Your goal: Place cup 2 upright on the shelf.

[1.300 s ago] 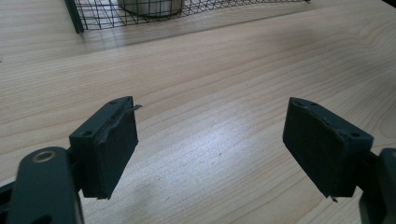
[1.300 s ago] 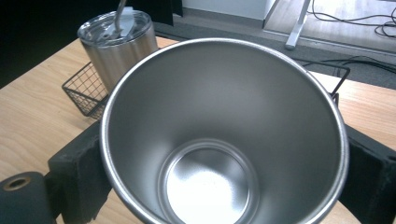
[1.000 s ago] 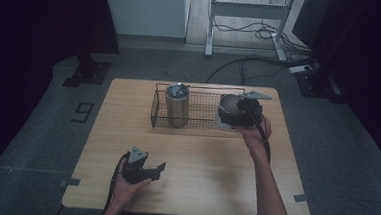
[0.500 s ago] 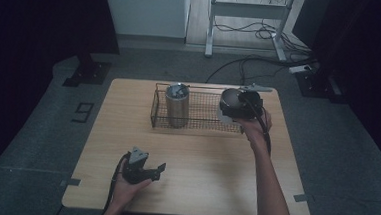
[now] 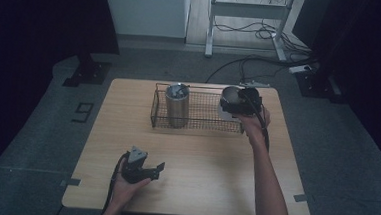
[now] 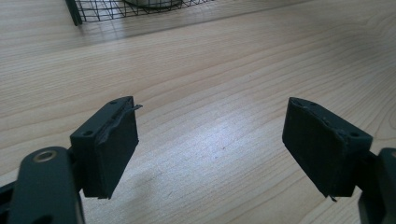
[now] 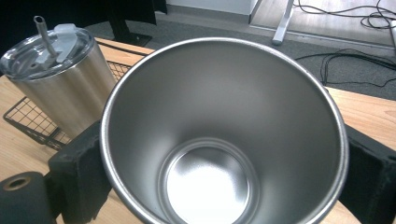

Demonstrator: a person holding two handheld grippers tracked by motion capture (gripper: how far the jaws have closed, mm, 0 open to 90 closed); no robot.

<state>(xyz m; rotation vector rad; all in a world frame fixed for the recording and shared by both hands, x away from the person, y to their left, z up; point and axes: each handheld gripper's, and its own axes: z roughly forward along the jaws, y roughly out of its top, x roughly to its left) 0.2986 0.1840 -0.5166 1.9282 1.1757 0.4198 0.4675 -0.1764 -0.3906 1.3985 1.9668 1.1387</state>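
My right gripper (image 5: 235, 104) pinches the open steel cup (image 7: 224, 135) between its fingers over the wire basket's (image 5: 198, 119) right end, while my left gripper's (image 6: 212, 154) fingers stand spread, empty, above the near counter (image 5: 205, 158).

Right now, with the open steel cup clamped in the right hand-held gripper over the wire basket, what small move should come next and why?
Probably lower the open steel cup into the free right end of the wire basket. The right hand-held gripper holds it upright there, and the lidded tumbler already stands at the basket's left end.
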